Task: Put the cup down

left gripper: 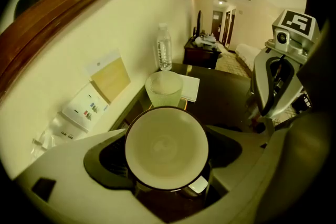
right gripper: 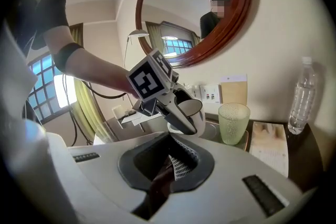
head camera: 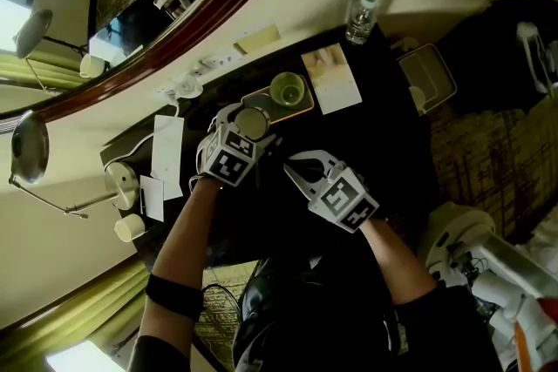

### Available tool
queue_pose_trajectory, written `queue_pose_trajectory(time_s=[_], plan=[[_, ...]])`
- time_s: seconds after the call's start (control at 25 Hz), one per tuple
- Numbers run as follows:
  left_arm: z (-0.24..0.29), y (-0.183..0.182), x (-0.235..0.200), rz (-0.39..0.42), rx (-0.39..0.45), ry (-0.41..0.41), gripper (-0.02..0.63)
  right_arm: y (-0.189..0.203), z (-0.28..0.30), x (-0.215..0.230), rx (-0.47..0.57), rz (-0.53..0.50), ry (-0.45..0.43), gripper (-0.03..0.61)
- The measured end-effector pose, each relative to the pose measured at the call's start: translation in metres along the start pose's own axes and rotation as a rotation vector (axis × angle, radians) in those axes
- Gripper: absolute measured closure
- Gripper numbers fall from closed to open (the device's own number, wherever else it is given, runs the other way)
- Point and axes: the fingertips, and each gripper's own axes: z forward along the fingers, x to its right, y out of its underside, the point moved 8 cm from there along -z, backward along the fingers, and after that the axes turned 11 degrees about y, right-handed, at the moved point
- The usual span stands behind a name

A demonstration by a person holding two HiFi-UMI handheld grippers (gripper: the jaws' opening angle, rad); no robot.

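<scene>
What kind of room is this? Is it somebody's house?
Probably a hotel room, not a house. A big round mirror hangs over a dark desk. On the desk there is a sealed water bottle and a green glass set out on a small tray, as hotels do for guests.

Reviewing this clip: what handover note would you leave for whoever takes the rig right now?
Left tool: shut on the cup, held in the air above the table, beside the green glass.
Right tool: shut, empty, to the cup's right.
The glass stands on the tray near the wall.
Done: the cup is gripped.
Left: lower the cup onto a surface, open the left tool and draw it back.
</scene>
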Motion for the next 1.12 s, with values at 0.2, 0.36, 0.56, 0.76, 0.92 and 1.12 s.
queue_pose_trajectory(time_s=[0.2,0.36,0.56,0.76,0.92,1.12], plan=[[0.005,-0.002,-0.02,0.006,-0.007,0.018,0.213,-0.016,0.004,-0.001,-0.012,-0.023,-0.017,0.578],[0.007,-0.008,-0.031,0.012,-0.01,0.032,0.213,-0.017,0.006,-0.001,-0.004,-0.03,-0.026,0.578],[0.013,-0.008,-0.038,0.001,-0.015,0.056,0.213,-0.007,0.006,0.0,-0.007,-0.027,-0.024,0.578],[0.019,-0.011,-0.039,0.001,-0.017,0.074,0.213,-0.002,0.004,0.003,-0.018,-0.014,-0.013,0.578],[0.025,-0.012,-0.043,-0.033,-0.006,0.093,0.213,0.002,0.002,0.005,-0.021,-0.014,-0.011,0.578],[0.024,-0.014,-0.047,-0.067,0.015,0.097,0.212,0.006,-0.002,0.006,-0.025,0.001,-0.003,0.578]])
